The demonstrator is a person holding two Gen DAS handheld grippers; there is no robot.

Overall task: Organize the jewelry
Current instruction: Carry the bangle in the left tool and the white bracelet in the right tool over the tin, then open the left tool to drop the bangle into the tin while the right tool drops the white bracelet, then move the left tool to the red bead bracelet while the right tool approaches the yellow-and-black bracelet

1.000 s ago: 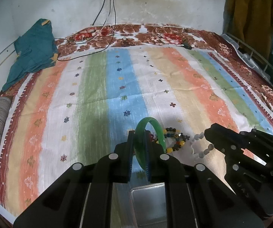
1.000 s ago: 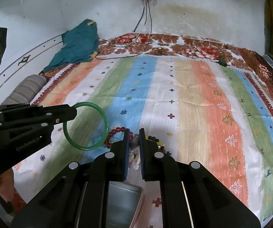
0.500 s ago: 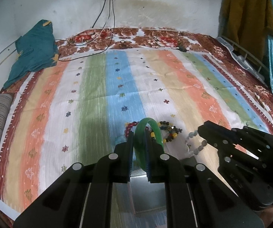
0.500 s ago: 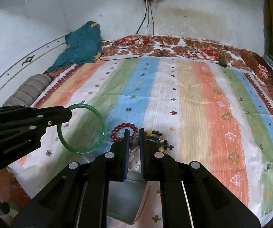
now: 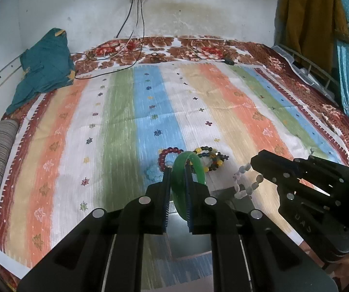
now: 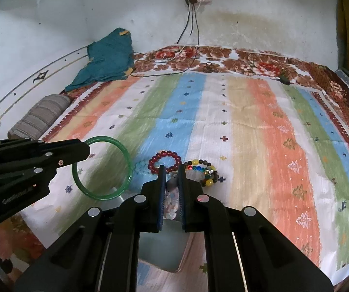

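Both tools clamped: green bangle (image 5: 189, 170), pale bracelet (image 6: 170, 204)

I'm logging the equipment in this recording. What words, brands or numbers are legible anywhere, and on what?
"UAS": embossed on the side of the right tool, as seen from the left wrist view.
A white brand word on the side of the left tool, starting "Gen": the rest is too blurred to read.
Nothing else carries readable text.

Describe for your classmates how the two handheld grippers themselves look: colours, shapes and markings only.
Both grippers, left and right, are matte black angular plastic with two long flat fingers. Round silver screw heads dot the linkages, and blue ribbed pads line the fingers' inner faces. Pale lettering marks each body's side, too blurred to read fully. No cables or sleeves show.
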